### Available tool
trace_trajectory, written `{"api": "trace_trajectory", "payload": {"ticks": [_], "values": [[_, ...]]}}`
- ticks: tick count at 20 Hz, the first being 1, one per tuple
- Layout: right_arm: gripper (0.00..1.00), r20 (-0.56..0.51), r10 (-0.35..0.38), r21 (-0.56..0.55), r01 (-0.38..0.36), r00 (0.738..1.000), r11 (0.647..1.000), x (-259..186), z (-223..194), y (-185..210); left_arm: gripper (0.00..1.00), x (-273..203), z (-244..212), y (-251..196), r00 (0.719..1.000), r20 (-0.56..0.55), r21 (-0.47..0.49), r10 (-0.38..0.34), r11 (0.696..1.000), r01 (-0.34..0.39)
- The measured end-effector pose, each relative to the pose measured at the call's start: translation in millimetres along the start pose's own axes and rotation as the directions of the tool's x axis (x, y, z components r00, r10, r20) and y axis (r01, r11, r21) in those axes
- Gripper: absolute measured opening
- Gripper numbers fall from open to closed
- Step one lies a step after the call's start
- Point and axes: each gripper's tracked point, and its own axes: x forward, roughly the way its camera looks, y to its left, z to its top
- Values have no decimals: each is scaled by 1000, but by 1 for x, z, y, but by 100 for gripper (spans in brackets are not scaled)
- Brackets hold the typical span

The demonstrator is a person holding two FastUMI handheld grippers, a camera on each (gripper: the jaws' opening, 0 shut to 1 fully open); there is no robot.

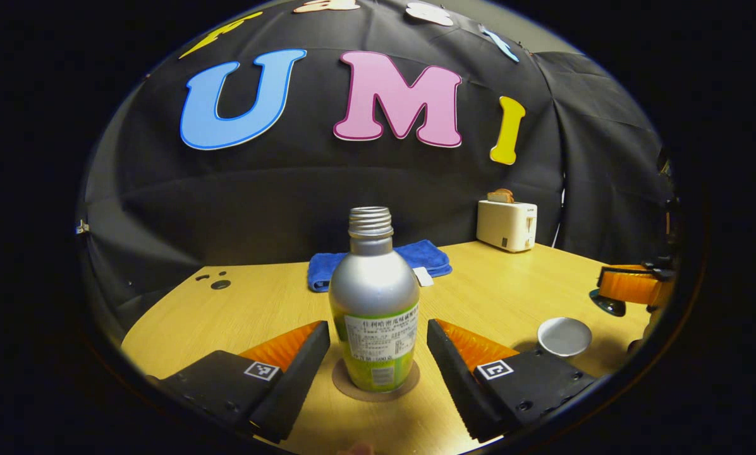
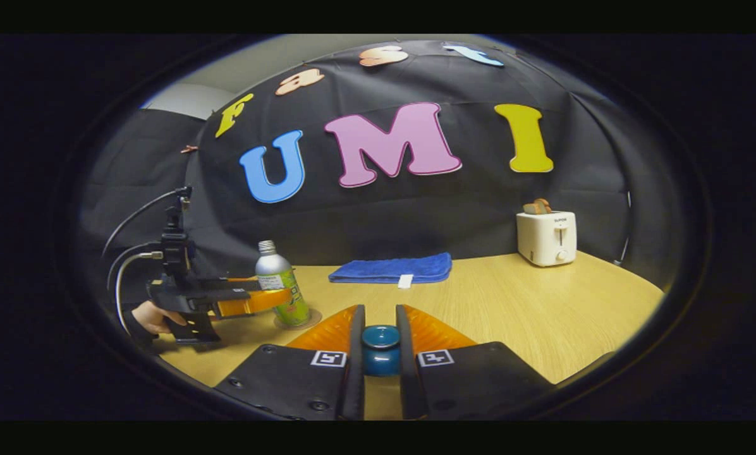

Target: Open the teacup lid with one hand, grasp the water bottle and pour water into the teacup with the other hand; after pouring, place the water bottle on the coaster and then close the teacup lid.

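Note:
A silver water bottle (image 1: 373, 297) with a green label and no cap stands upright on a round brown coaster (image 1: 343, 384). My left gripper (image 1: 378, 327) is open, one finger on each side of the bottle with a small gap on both sides. To the right the teacup (image 1: 564, 336) sits uncovered on the table. Above it my right gripper (image 1: 631, 285) holds the dark lid (image 1: 607, 306). In the right gripper view, my right gripper (image 2: 380, 311) is shut on the blue lid knob (image 2: 380, 344). The left gripper (image 2: 261, 302) flanks the bottle (image 2: 275, 278) on the coaster (image 2: 308, 321).
A folded blue towel (image 1: 425, 256) lies at the back of the wooden table (image 1: 498, 297). A white toaster (image 1: 506, 224) with bread in it stands at the back right. Small dark holes (image 1: 220, 284) mark the table's far left. A hand (image 2: 153, 316) holds the left gripper.

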Motion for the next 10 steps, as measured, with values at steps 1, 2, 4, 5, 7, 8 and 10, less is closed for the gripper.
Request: {"api": "trace_trajectory", "payload": {"ticks": [1, 2, 4, 5, 7, 8, 10], "values": [[31, -3, 9, -7, -9, 1000, 1000, 4, -1, 3, 97, -9, 0, 1, 1000, -2, -3, 4, 1000, -4], [31, -7, 17, -15, -17, 1000, 1000, 8, -3, 6, 97, -19, 2, -1, 1000, 2, -3, 4, 1000, -4], [26, -23, 27, -36, -28, 999, 999, 19, -10, 11, 97, -44, 3, -3, 1000, 2, 5, 8, 1000, -8], [31, -36, 31, -47, -33, 999, 998, 23, -16, 13, 97, -58, 5, 0, 1000, 17, 13, 27, 1000, -27], [26, -64, 39, -54, -43, 997, 998, 30, -27, 17, 97, -86, 19, 3, 996, 74, 3, 52, 999, -53], [22, -73, 40, -58, -44, 997, 997, 32, -30, 18, 96, -99, 28, 6, 993, 100, -2, 62, 998, -62], [26, -91, 32, -71, -39, 995, 997, 35, -38, 17, 96, -122, 43, 7, 986, 147, -10, 76, 997, -75]]}}
